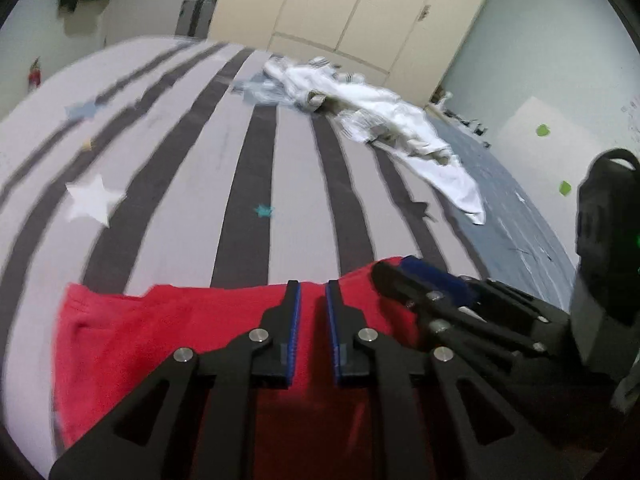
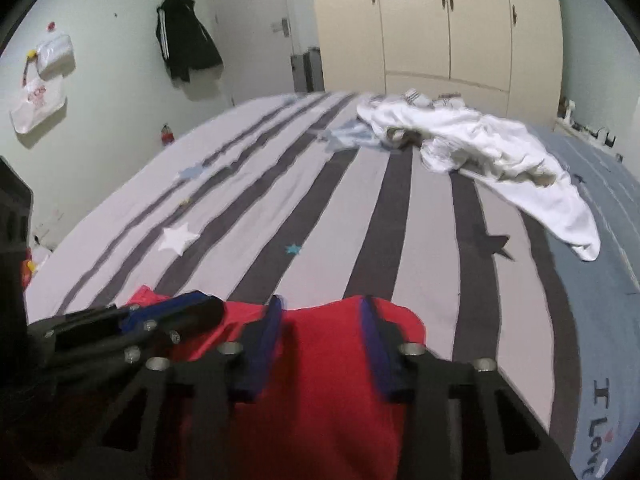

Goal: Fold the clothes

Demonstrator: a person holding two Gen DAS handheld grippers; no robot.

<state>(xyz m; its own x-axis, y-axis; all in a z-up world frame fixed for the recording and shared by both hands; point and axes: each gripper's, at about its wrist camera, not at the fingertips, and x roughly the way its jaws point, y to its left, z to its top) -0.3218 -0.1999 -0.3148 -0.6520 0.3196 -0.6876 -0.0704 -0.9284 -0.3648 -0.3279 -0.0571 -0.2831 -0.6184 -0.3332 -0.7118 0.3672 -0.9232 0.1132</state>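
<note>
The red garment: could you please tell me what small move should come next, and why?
Probably pinch the right tool onto the red garment's far edge before lifting: its own view shows fabric between parted fingers, while the left tool looks nearly shut on the same edge.

One red garment (image 1: 168, 332) lies near, one white heap (image 2: 492, 148) far off (its pieces uncountable). Two grippers, left (image 1: 313, 294) and right (image 2: 322, 308).

Cream wardrobe (image 2: 448, 24) behind striped bed (image 2: 320, 208) — pale walls (image 2: 100, 80).
</note>
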